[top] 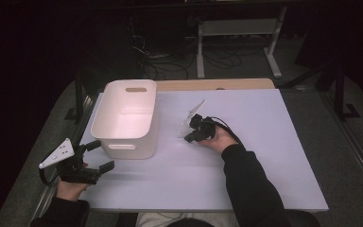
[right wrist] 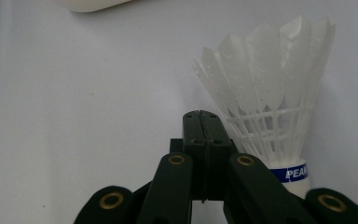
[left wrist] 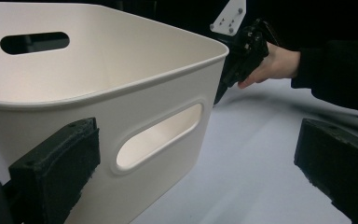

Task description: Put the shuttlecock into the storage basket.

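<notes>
1. Worktop (top: 246,179): pale, matte sheet, plain; a strip of wood shows along its far edge. The room around is dark. Beyond the far edge there is a floor with loose cables (top: 170,64) and the white legs of a frame (top: 238,40).
2. Count: one white bin (top: 127,118), one shuttlecock (right wrist: 272,107), two grippers, two hands.
3. Bin: rounded rectangle, slot handles in its near and far walls, standing at the left-centre of the worktop. Interior bare as far as visible.
4. Shuttlecock: white feathers, a blue band with lettering above the cork (only partly legible). In the right gripper view it lies on the worktop just beside the right gripper's fingers, not between them.
5. Right gripper (top: 194,130): near worktop centre, to the right of the bin; fingers pressed together with nothing between.
6. Left gripper (top: 101,156): at the near-left corner, fingers spread wide, pointing at the bin's near wall.
</notes>
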`<state>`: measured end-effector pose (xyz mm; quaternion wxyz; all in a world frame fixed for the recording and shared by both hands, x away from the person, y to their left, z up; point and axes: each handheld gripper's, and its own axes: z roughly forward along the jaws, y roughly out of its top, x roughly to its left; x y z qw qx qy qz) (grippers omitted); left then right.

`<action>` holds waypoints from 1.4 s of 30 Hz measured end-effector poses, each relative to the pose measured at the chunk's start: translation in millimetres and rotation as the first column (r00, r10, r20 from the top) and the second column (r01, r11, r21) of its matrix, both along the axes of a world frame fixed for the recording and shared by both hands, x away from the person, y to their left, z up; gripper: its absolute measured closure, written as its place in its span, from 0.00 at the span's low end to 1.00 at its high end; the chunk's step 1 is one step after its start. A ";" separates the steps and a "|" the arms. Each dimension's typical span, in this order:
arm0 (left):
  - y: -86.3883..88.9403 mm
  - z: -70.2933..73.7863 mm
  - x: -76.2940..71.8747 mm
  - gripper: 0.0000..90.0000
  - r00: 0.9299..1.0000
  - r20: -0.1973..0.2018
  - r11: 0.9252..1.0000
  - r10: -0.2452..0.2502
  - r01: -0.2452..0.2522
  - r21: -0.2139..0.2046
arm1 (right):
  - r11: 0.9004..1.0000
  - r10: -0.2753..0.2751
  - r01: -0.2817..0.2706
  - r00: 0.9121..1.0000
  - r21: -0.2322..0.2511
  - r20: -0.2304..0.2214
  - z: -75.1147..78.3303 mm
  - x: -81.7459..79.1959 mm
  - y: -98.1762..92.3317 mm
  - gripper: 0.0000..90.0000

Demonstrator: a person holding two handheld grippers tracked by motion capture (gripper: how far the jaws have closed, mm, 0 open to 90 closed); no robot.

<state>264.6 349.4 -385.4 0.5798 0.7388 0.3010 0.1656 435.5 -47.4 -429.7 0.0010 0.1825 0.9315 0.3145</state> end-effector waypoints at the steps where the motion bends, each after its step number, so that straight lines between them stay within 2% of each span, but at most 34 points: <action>1: 0.1 0.0 -0.1 0.00 1.000 0.000 1.000 0.001 -0.001 -0.001 | 1.000 -0.003 0.003 1.000 0.002 0.002 -0.1 0.2 0.0 0.99; 26: 0.1 0.0 -0.2 0.00 1.000 0.000 1.000 0.000 0.000 0.001 | 0.993 -0.101 0.101 0.995 0.055 0.001 -2.1 14.2 -13.0 0.99; 42: 0.0 -0.1 -0.3 0.00 1.000 -0.001 1.000 0.001 -0.001 0.002 | 0.990 -0.118 0.118 0.993 0.083 -0.005 6.9 12.1 -21.6 0.99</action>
